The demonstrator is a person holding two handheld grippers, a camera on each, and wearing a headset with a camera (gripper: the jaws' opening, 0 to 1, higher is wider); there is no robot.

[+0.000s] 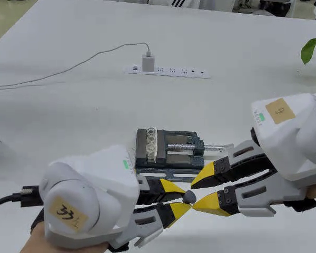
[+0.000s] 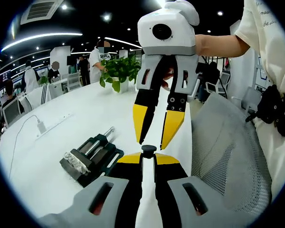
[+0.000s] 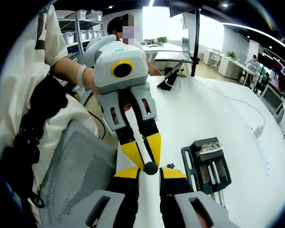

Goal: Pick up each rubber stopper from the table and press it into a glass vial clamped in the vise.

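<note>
A dark grey rubber stopper [image 1: 189,197] is held over the counter [image 1: 84,105], just in front of the vise [image 1: 171,153]. It is pinched at the very tips of the left tool [image 1: 182,198], whose yellow-tipped jaws are closed almost together on it. The right tool [image 1: 194,194] is pointed at it from the opposite side, tip to tip. Its jaws are spread apart with the stopper at their mouth, and whether they touch it cannot be told.

Both tools are held low and nearly level. The left one is brought in from the lower left and the right one from the right edge. In the left gripper view a bare forearm [image 2: 218,45] is seen stretched out behind the right tool.

Beyond the meeting tips, clear glass vials [image 1: 151,143] are clamped in a row in the vise, and its screw [image 1: 200,147] is pointed to the right. Farther back a white power strip [image 1: 166,71] with a charger [image 1: 148,61] plugged in is laid on the counter. Green leaves [image 1: 315,48] are seen at the right edge.
</note>
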